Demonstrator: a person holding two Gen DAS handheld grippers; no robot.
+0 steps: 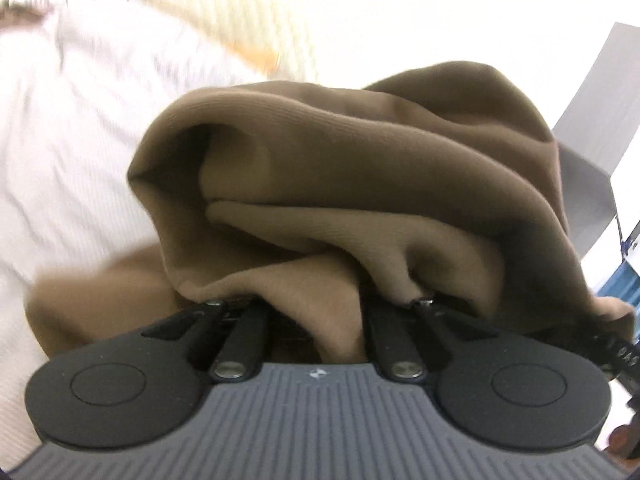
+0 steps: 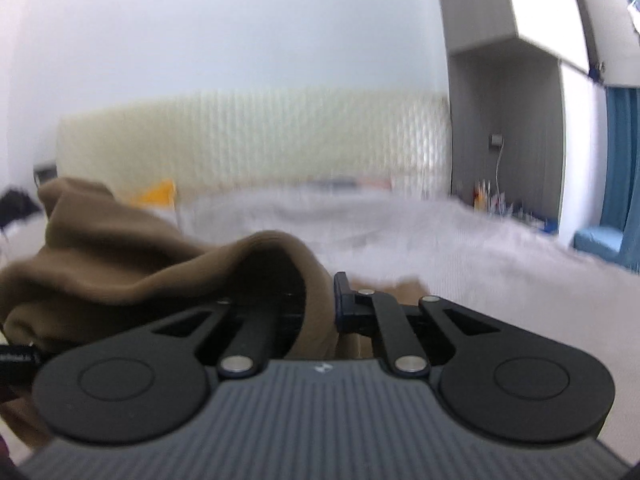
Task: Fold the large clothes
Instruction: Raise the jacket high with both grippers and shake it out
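A: What takes up the most room here?

B: The bed (image 2: 460, 264), spread with a pale ribbed cover, running across both views. Behind it in the right wrist view stands a cream padded headboard (image 2: 256, 140) against a plain wall, and to the right a tall grey cabinet (image 2: 508, 120) with a blue curtain (image 2: 622, 152) past it. All of that is blurred.

A: And the garment?

B: The brown garment (image 1: 360, 168) is bunched up right in front of the left gripper (image 1: 316, 308), heaped in thick folds that block most of the forward view. In the left wrist view more of the same brown cloth lies lower down on the bed cover at the left.

A: Is the left gripper holding it?

B: Its jaws are clenched on the cloth; the fabric drapes over the linkage and hides the fingertips entirely.

A: The right one?

B: The right gripper (image 2: 332, 300) has its jaws clamped on a fold of the same garment, which runs down between the fingers and billows up to the left, covering the left finger. The right finger (image 2: 344, 296) shows dark beside the cloth.

A: Anything smaller around?

B: A yellow-orange thing (image 2: 158, 196) sits by the headboard, too blurred to name, and small cluttered items (image 2: 488, 196) stand low beside the cabinet.
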